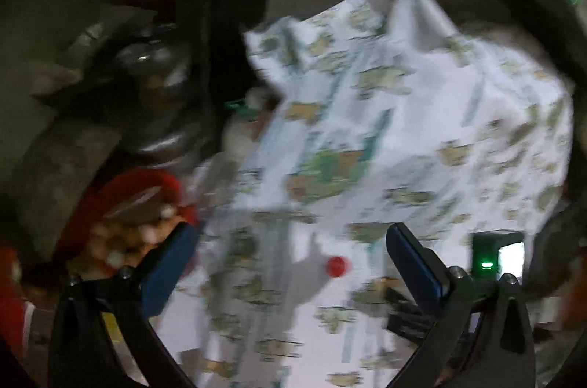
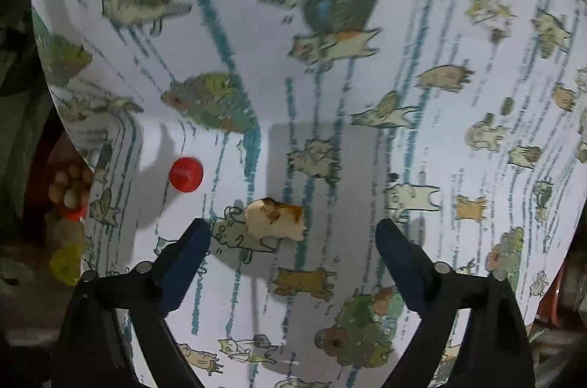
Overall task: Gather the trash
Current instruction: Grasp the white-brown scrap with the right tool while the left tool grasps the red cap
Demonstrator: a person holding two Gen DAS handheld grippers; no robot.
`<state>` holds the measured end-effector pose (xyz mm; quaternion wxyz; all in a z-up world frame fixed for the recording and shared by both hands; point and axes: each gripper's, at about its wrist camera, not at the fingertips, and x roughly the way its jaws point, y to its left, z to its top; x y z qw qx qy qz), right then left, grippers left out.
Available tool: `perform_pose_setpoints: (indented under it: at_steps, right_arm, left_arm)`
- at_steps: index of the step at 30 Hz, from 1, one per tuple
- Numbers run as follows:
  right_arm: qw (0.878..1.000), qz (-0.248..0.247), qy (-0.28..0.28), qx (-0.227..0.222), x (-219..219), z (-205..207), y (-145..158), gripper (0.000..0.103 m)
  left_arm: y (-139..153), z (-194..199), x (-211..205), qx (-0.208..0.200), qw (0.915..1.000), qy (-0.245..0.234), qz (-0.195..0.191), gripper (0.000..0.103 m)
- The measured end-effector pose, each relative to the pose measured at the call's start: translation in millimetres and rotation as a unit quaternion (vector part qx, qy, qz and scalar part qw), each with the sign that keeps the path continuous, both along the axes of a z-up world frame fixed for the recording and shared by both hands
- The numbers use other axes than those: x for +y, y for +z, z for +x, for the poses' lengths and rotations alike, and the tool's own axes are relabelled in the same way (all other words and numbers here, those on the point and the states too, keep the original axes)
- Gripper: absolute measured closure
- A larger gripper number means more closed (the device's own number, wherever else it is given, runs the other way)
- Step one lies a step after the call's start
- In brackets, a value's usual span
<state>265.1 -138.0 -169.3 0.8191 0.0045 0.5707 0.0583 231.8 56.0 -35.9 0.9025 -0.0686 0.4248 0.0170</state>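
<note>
A crumpled scrap (image 2: 274, 218), whitish with a brown stain, lies on the cat-printed cloth (image 2: 458, 32) just ahead of the right gripper (image 2: 293, 234), a little nearer its left finger than its right. The jaws stand wide apart and hold nothing. This looks like the approach to a pickup: the next move calls for easing forward until the scrap sits between the fingers, then closing without pinching the cloth. A red bottle cap (image 2: 186, 174) rests nearby, toward the cloth's left edge. The left gripper (image 1: 290, 241) hangs open and empty too, the cap (image 1: 337, 266) lying between its fingers in its blurred view.
</note>
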Motion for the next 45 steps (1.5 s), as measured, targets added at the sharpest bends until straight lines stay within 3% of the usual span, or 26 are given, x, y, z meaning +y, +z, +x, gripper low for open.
perform_pose_setpoints:
  at_steps: [2,7,10,14,18,21,23,25,30,35,39,40,43,45]
  right_arm:
    - [1.000,-0.011,-0.001,0.005,5,1,-7,0.016]
    - [0.999,0.002,-0.009,0.031,14,5,-20,0.016]
    - [0.998,-0.007,-0.001,0.057,26,11,-31,0.026]
    - [0.997,-0.006,-0.017,0.080,29,18,-46,0.030]
    - [0.998,-0.006,-0.009,0.062,33,27,-48,0.030]
    - [0.998,-0.034,0.007,0.051,41,33,-50,0.031]
    - [0.998,-0.036,0.009,0.055,46,32,-50,0.040]
    - [0.997,-0.037,0.014,0.060,48,26,-47,0.057]
    - [0.997,-0.032,0.003,0.076,38,12,-47,0.058]
    - [0.996,0.013,-0.038,0.077,0,12,-32,0.057]
    - [0.996,0.007,-0.060,0.072,-26,10,-23,0.057]
    - [0.995,0.003,-0.063,0.071,-30,10,-22,0.057]
    - [0.995,-0.010,-0.060,0.073,-39,9,-22,0.057]
    - [0.995,-0.024,-0.059,0.071,-45,7,-21,0.057]
  left_arm:
    - [-7,7,-4,0.021,0.9992,-0.002,0.034,0.000]
    - [-22,12,-10,0.054,0.9975,-0.015,0.043,0.000]
    - [-30,14,-8,0.071,0.9964,-0.011,0.045,0.000]
    - [-34,19,-7,0.078,0.9956,-0.005,0.051,0.000]
    - [-32,19,-9,0.073,0.9956,-0.004,0.059,0.000]
    - [-30,18,-5,0.064,0.9973,0.008,0.034,0.000]
    - [-30,20,-4,0.064,0.9975,0.010,0.029,0.000]
    - [-34,22,-9,0.071,0.9967,-0.002,0.041,0.000]
    - [-55,27,-35,0.102,0.9901,-0.044,0.087,0.000]
    - [-89,43,-71,0.139,0.9771,-0.125,0.102,0.021]
    - [-108,55,-88,0.151,0.9661,-0.158,0.138,0.037]
    - [-113,58,-89,0.161,0.9656,-0.158,0.129,0.047]
    - [-130,67,-88,0.211,0.9621,-0.160,0.065,0.061]
    - [-138,71,-88,0.229,0.9593,-0.158,0.046,0.069]
